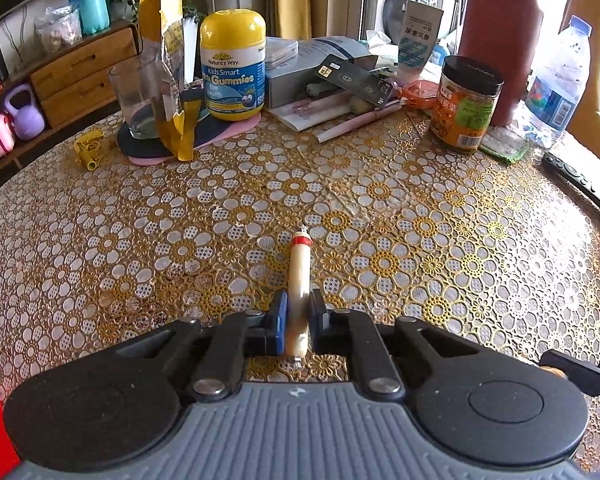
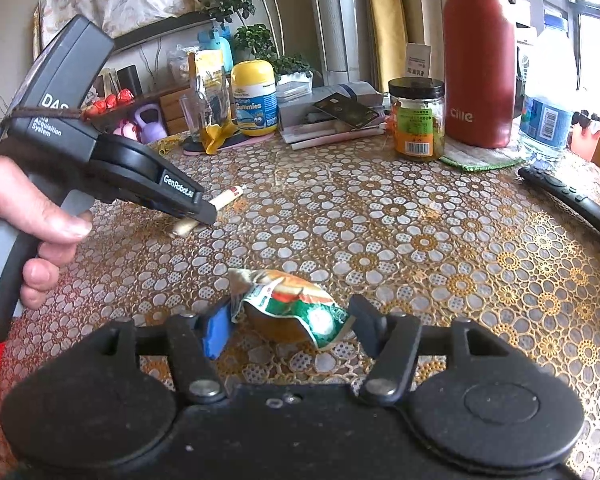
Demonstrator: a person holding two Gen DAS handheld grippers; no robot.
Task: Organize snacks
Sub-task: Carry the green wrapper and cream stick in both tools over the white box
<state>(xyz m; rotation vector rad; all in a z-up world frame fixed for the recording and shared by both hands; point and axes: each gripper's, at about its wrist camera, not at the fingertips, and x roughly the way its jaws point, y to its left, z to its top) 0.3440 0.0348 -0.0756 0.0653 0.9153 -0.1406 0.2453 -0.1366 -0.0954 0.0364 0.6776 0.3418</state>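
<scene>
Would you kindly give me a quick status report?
Left hand-held gripper shut on sausage. Right hand-held gripper open around packet on table. Nothing in the way.

One sausage stick, one green snack packet, one yellow gummies jar, one black-lidded pickle jar, one red flask, two water bottles, one drinking glass.

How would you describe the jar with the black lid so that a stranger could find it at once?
Start at the tall red flask at the back of the table. Just left of it stands the jar. Its black lid and orange label set it apart from the yellow-capped gummies bottle farther left.
</scene>
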